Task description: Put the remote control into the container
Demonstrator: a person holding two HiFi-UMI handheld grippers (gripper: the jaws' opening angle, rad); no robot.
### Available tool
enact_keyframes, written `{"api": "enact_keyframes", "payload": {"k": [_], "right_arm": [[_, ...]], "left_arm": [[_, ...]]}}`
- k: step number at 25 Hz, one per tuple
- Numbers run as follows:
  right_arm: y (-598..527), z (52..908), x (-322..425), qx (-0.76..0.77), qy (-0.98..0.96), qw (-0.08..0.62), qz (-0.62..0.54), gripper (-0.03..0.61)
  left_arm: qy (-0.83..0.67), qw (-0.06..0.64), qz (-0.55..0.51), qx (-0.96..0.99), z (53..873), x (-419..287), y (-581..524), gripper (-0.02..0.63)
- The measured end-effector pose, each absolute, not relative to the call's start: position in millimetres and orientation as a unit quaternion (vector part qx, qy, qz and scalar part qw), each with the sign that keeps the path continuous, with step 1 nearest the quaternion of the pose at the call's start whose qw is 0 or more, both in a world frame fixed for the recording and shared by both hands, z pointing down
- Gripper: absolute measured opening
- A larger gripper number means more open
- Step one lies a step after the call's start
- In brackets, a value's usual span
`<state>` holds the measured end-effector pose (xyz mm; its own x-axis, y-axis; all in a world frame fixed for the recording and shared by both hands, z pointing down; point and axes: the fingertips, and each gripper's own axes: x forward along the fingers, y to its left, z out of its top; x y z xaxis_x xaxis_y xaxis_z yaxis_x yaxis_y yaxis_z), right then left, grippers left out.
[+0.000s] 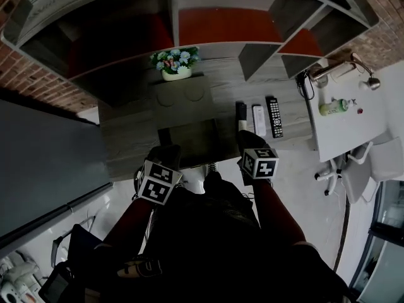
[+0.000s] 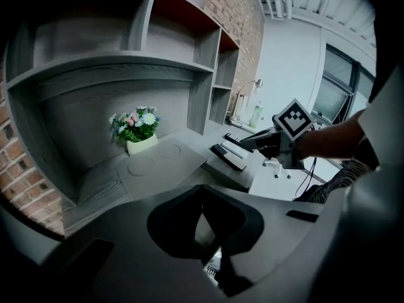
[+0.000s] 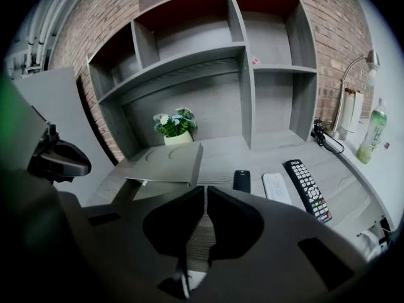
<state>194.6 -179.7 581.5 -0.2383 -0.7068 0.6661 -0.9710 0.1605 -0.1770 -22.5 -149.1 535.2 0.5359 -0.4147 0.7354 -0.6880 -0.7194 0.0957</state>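
**Both tools closed and empty at the bench's near edge**

Both arms reach forward side by side in dark red sleeves. Each tool hangs over the near edge of the bench [image 1: 126, 137], facing the shelf unit [image 1: 214, 24].

Left tool [image 1: 165, 155] sits in front of the grey container [image 1: 180, 100]. Its jaws are together with nothing between them. Right tool [image 1: 247, 139] is just right of the container, jaws also together and empty.

The left gripper view catches the right tool's marker cube [image 2: 293, 120], and the remotes are only slivers there. The right gripper view shows the button rows on the black remote control [image 3: 307, 189]. The head view shows the full layout.

Three remotes lie side by side right of the container:
- small black remote [image 1: 241, 113]
- white remote [image 1: 259, 120]
- black remote control, nearest the bench's right edge

The right tool is just short of the small black one and not touching it. The left tool is well apart from all three.
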Motion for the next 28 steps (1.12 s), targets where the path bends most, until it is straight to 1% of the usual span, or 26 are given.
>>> {"api": "enact_keyframes", "payload": {"k": [6,7,10,13,15,22,25,28], "right_arm": [[-199.8,627.7,224.4,0.587,-0.691,0.26,0.332,0.012],[-201.8,634.7,226.6,0.585,-0.687,0.268,0.338,0.023],[-209.5,648.4,229.4,0.578,-0.681,0.29,0.343,0.115],[-216.9,660.4,234.6,0.576,-0.674,0.31,0.343,0.184],[-221.3,668.0,235.2,0.572,-0.672,0.318,0.349,0.216],[-219.1,697.1,240.8,0.556,-0.65,0.351,0.381,0.221],[-219.0,698.8,244.0,0.558,-0.647,0.366,0.371,0.221],[-221.4,698.5,241.9,0.556,-0.653,0.362,0.365,0.218]], "left_arm": [[-0.322,0.211,0.382,0.84,556.8,-5.2,-169.8,0.006],[-0.325,0.214,0.384,0.837,558.9,-4.2,-173.2,0.006],[-0.326,0.219,0.392,0.832,563.6,0.7,-180.8,0.006],[-0.323,0.221,0.399,0.829,568.4,7.5,-184.4,0.006],[-0.323,0.225,0.402,0.827,570.9,10.4,-184.8,0.006],[-0.33,0.236,0.404,0.82,573.8,11.4,-183.7,0.006],[-0.337,0.24,0.402,0.817,573.6,7.0,-182.0,0.006],[-0.343,0.242,0.399,0.815,572.7,1.8,-179.6,0.006]]}}
